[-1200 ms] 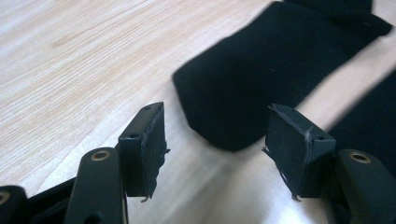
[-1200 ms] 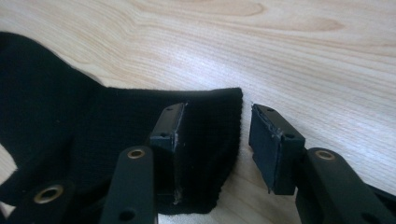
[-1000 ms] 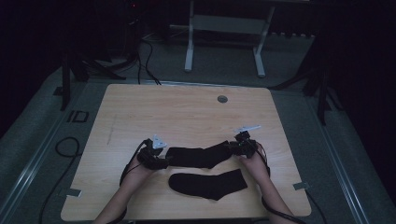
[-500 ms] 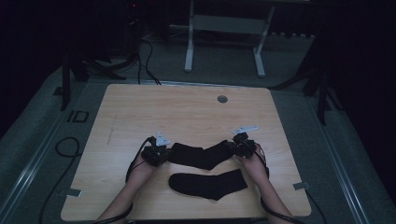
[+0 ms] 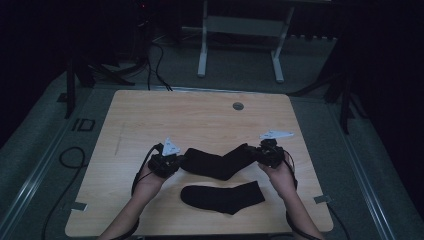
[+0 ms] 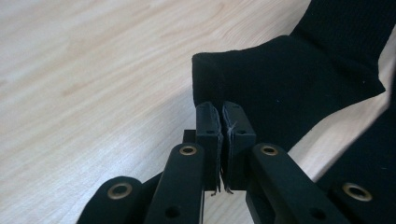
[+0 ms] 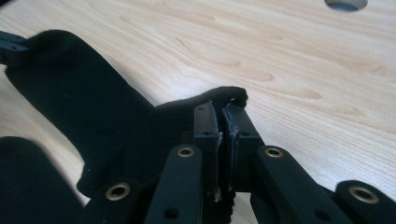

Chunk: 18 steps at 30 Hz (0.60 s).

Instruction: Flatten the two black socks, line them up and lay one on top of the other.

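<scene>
A black sock (image 5: 217,162) sagged between the left gripper (image 5: 172,161) and right gripper (image 5: 259,155), both jaws clenched on its ends, near the counter's (image 5: 200,115) front edge.

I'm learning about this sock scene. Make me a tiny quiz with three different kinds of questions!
1. True or false: both hand-held grippers pinch the same black sock.
2. How many socks are there?
3. Which sock lies flat on the table: A, the nearer one, or B, the farther one?

Key:
1. True: the left hand-held gripper and right hand-held gripper each clamp an end of the held sock.
2. Two.
3. A, the nearer sock, on the table.
</scene>
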Available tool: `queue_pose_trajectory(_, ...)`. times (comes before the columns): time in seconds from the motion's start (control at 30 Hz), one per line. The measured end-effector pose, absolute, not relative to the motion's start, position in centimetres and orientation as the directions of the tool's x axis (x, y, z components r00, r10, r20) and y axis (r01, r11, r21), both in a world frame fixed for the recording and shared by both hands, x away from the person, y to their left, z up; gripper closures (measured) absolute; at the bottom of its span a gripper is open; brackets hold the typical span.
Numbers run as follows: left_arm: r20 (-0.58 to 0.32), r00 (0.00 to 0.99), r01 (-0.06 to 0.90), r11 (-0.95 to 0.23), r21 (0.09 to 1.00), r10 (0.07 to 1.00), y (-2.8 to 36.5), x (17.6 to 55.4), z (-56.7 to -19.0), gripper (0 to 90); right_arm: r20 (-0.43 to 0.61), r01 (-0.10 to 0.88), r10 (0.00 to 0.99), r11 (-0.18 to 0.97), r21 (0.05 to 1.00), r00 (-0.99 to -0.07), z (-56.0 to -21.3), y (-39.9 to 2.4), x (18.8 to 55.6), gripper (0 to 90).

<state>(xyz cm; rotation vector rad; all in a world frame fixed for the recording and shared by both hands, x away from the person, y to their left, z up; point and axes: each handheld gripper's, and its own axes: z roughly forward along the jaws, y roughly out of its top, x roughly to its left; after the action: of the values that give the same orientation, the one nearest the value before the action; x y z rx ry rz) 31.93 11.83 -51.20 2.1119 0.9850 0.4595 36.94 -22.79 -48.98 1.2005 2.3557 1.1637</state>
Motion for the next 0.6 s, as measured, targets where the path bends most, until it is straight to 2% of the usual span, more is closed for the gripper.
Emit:
queue_pose_trajectory(0.27,-0.005,0.666,0.477,-0.42,0.772,0.746,12.5,29.9,-49.0,87.0,0.155,0.542,0.759,0.292,0.788,-0.633,-47.0,-24.1,34.2,84.5)
queue_pose_trajectory(0.6,-0.042,0.715,0.466,-0.431,0.772,0.697,13.3,26.6,-48.0,87.0,0.175,0.534,0.746,0.273,0.8,-0.642,-46.9,-25.9,29.8,84.4)
